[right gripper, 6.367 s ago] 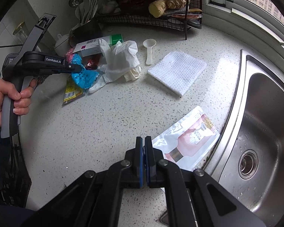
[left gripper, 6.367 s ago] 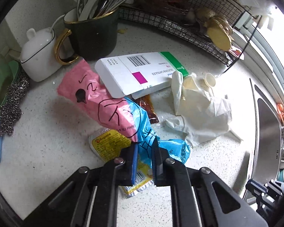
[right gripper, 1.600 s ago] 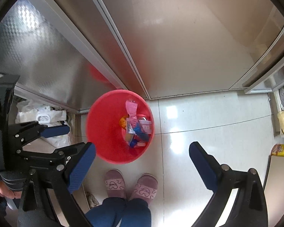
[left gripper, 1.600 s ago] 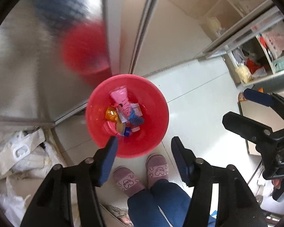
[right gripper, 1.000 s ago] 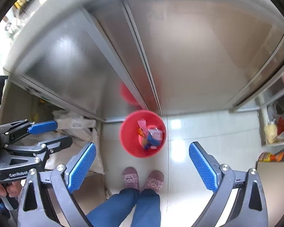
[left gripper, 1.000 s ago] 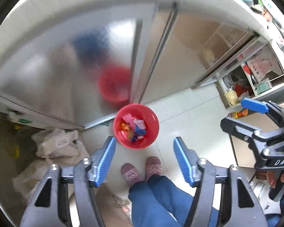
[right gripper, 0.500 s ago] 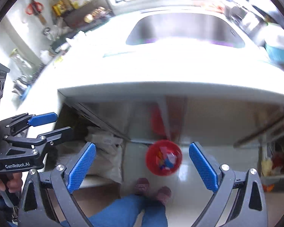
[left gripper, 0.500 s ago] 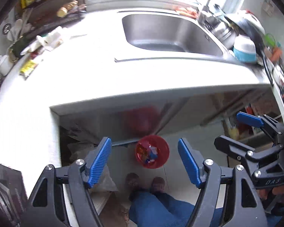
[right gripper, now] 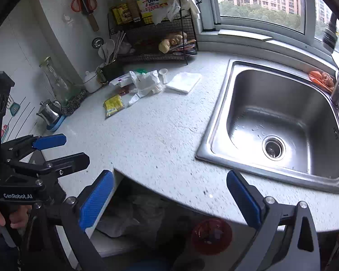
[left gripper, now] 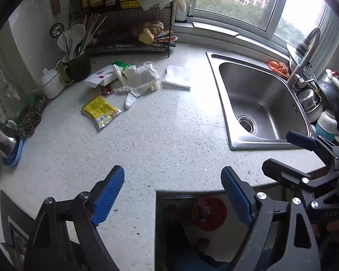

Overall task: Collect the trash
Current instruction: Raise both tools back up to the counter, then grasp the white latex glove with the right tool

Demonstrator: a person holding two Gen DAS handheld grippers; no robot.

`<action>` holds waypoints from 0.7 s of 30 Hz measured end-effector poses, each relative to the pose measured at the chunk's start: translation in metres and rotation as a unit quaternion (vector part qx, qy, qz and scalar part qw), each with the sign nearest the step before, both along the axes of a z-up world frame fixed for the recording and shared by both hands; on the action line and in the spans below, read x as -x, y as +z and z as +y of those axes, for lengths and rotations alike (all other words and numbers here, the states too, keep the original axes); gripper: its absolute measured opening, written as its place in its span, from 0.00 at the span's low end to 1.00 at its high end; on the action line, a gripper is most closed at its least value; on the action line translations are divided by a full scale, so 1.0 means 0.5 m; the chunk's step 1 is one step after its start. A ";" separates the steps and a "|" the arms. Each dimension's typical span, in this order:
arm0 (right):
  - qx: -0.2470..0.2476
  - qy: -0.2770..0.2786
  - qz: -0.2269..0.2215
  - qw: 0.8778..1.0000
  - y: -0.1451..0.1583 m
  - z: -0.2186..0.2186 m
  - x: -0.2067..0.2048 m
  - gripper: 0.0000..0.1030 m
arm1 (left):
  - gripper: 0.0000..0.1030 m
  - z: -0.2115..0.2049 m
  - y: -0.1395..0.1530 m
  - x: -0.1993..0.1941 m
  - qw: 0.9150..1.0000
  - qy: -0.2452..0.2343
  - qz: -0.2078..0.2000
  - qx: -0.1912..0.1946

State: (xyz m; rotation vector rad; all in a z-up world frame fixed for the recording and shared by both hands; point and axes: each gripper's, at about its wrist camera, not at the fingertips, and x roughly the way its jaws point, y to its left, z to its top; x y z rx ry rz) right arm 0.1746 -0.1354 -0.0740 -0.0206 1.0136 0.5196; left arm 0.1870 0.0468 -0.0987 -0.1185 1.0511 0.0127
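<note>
Back over the worktop (left gripper: 160, 135) with both claws empty: left claw (left gripper: 173, 192) spread wide with nothing between the blue pads, jaws having just been opening further; right claw (right gripper: 169, 201) likewise wide apart and holding nothing. Remaining trash bunched at the far side near the wire rack: yellow packet (left gripper: 100, 110) lying flat and nearest, white glove (left gripper: 139, 81) crumpled just behind it, medicine box (left gripper: 101, 76) partly tucked under the glove, small red sachet (left gripper: 107, 90) between box and packet. Red bin (right gripper: 211, 234) down on the floor below the worktop edge, already holding wrappers. Likely trouble ahead: flat packet hugging the surface, so pads may skate over the foil instead of pinching an edge; limp glove draped on the box, so a grab at one may drag the other, or knock the plastic scoop (right gripper: 163, 73) beside it; folded white cloth (left gripper: 177, 78) close by and probably not trash, easy to snag by mistake; long carry to the bin, with a loose pinch risking a drop on the floor. Against the earliest frames: pink-and-blue wrapper gone from the pile and the pink pouch gone from beside the sink (left gripper: 260, 99), both claws then clamped on those items, now released.
</note>
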 end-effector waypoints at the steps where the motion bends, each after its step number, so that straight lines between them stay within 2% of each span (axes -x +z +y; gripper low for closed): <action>1: 0.001 0.008 -0.002 1.000 0.014 0.018 -0.017 0.97 | 0.84 0.022 0.004 -0.015 1.000 0.006 -0.001 0.001; 4: 0.013 0.036 -0.011 0.999 0.028 0.082 -0.074 0.98 | 0.83 0.090 0.005 -0.060 1.000 0.025 0.002 0.006; 12: 0.029 0.083 -0.002 0.996 0.032 0.221 -0.231 0.99 | 0.83 0.244 -0.008 -0.160 0.996 0.082 0.015 0.022; 21: 0.074 0.139 0.021 0.987 -0.039 0.354 -0.348 0.99 | 0.83 0.339 -0.080 -0.234 0.992 0.112 0.045 0.029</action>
